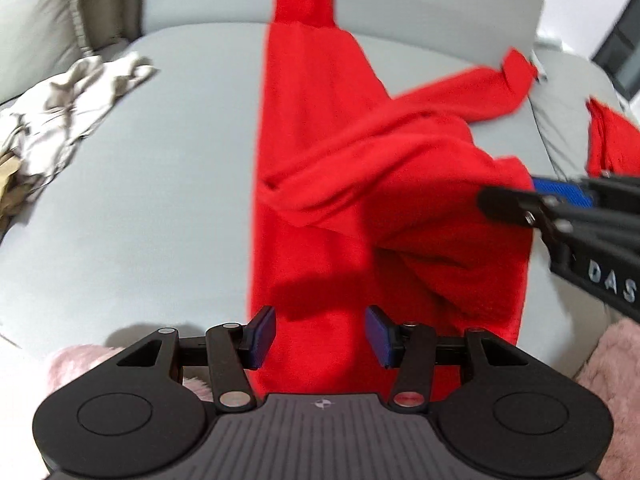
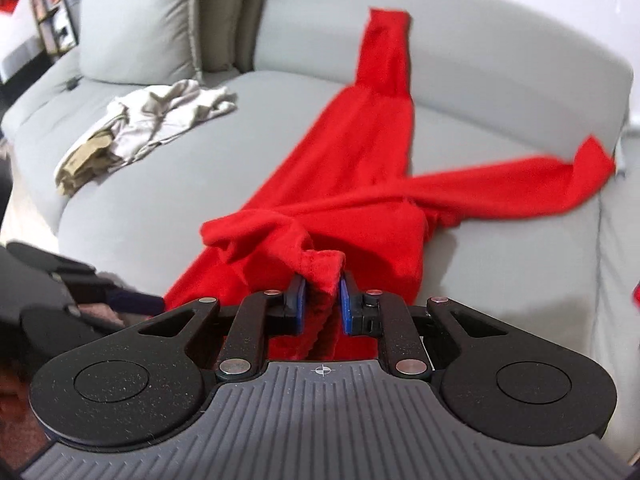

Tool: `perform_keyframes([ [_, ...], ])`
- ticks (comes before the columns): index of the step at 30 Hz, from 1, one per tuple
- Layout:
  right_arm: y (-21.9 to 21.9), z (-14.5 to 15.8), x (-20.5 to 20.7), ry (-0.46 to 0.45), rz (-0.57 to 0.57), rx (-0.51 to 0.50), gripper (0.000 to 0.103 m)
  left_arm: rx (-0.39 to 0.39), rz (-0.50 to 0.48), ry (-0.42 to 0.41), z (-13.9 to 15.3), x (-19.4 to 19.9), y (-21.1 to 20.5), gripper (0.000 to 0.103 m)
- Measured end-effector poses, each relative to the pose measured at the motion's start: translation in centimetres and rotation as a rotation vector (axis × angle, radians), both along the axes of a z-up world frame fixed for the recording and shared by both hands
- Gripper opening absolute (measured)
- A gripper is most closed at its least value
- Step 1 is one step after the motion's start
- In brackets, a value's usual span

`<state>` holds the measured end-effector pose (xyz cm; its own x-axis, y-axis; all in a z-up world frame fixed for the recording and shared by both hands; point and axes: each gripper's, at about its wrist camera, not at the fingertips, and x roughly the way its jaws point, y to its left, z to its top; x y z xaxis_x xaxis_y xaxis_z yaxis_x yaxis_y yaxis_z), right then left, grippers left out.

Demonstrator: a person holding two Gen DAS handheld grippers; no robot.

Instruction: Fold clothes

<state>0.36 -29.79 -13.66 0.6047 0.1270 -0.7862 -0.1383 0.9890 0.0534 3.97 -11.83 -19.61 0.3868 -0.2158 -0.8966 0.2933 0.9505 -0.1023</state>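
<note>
A red long-sleeved garment (image 1: pixel 320 152) lies lengthwise on the grey sofa seat (image 1: pixel 160 200). One sleeve runs up the backrest, the other (image 2: pixel 520 184) trails to the right armrest. My right gripper (image 2: pixel 322 304) is shut on a bunched red hem edge and lifts it off the seat. In the left wrist view that same gripper (image 1: pixel 504 204) comes in from the right with red cloth pulled toward it. My left gripper (image 1: pixel 320 336) hovers open over the near end of the garment, nothing between its blue pads.
A crumpled beige and cream pile of clothes (image 2: pixel 148 120) sits on the left of the seat. A grey cushion (image 2: pixel 140 16) leans at the back left. Pink fluffy fabric (image 1: pixel 616 360) lies at the sofa's near edge. A shelf (image 2: pixel 48 4) stands far left.
</note>
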Motion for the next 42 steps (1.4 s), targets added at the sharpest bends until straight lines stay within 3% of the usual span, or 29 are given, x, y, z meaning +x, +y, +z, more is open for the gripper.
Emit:
perform_keyframes([
  [6, 3.4, -0.2, -1.7, 0.125, 0.192, 0.012, 0.018, 0.087, 0.123, -0.11, 1.5, 0.3, 2.0, 0.048],
  [8, 4.6, -0.3, -2.2, 0.166, 0.256, 0.016, 0.033, 0.083, 0.135, -0.113, 1.7, 0.4, 2.3, 0.048],
  [10, 5.7, -0.4, -2.8, 0.208, 0.32, 0.02, 0.042, 0.069, 0.13, -0.117, 1.9, 0.4, 2.7, 0.048],
  [12, 6.8, -0.4, -3.3, 0.246, 0.379, 0.025, 0.043, 0.047, 0.106, -0.116, 1.9, 0.2, 2.4, 0.048],
  [13, 6.2, -0.1, -3.4, 0.236, 0.36, 0.037, 0.043, 0.039, 0.09, -0.109, 1.8, 0.1, 2.2, 0.048],
  [16, 3.9, 0.5, -3.2, 0.191, 0.249, 0.038, 0.038, 0.018, 0.033, -0.081, 1.4, -0.3, 1.5, 0.027],
  [18, 2.7, 0.5, -3.0, 0.17, 0.173, 0.028, 0.023, -0.016, -0.041, -0.057, 1.0, -0.7, 0.4, 0.015],
  [19, 1.9, -0.2, -2.5, 0.181, 0.123, 0.036, 0.014, -0.02, -0.066, -0.049, 0.8, -0.8, 0.0, 0.014],
  [22, 0.2, -2.6, -1.6, 0.239, 0.01, 0.056, 0.014, 0.013, -0.163, 0.038, -0.9, -1.2, -1.8, 0.014],
  [23, 0.1, -3.5, -1.5, 0.278, 0.002, 0.055, 0.014, 0.051, -0.173, 0.127, -2.5, -1.2, -2.1, 0.014],
  [24, -0.3, -5.4, -1.5, 0.375, -0.014, 0.053, 0.014, 0.086, -0.183, 0.208, -3.9, -1.3, -2.3, 0.014],
  [28, -1.9, -5.6, -2.1, 0.421, -0.047, 0.103, 0.014, 0.081, -0.149, 0.258, -4.3, -1.5, -1.3, 0.016],
  [30, -2.7, -4.8, -1.7, 0.462, -0.053, 0.111, 0.018, 0.053, -0.119, 0.188, -2.6, -1.0, -1.0, 0.017],
  [31, -3.4, -3.8, -1.4, 0.435, -0.062, 0.105, 0.021, 0.041, -0.116, 0.151, -1.9, -0.8, -1.0, 0.022],
  [32, -3.6, -3.5, -1.4, 0.418, -0.067, 0.108, 0.021, 0.026, -0.104, 0.077, -0.6, -0.3, -1.0, 0.036],
  [33, -4.3, -2.8, -1.0, 0.383, -0.084, 0.12, 0.021, 0.025, -0.094, 0.022, 0.3, 0.0, -1.2, 0.04],
  [36, -5.9, -0.7, 0.6, 0.275, -0.132, 0.147, 0.022, 0.043, -0.09, -0.127, 2.0, 1.4, -2.4, 0.041],
  [40, -6.1, 1.3, 3.6, 0.16, -0.192, 0.151, 0.026, 0.051, -0.106, -0.24, 2.7, 3.4, -4.6, 0.05],
  [42, -6.5, 1.5, 4.7, 0.14, -0.219, 0.16, 0.037, 0.059, -0.114, -0.274, 2.5, 5.0, -6.1, 0.07],
])
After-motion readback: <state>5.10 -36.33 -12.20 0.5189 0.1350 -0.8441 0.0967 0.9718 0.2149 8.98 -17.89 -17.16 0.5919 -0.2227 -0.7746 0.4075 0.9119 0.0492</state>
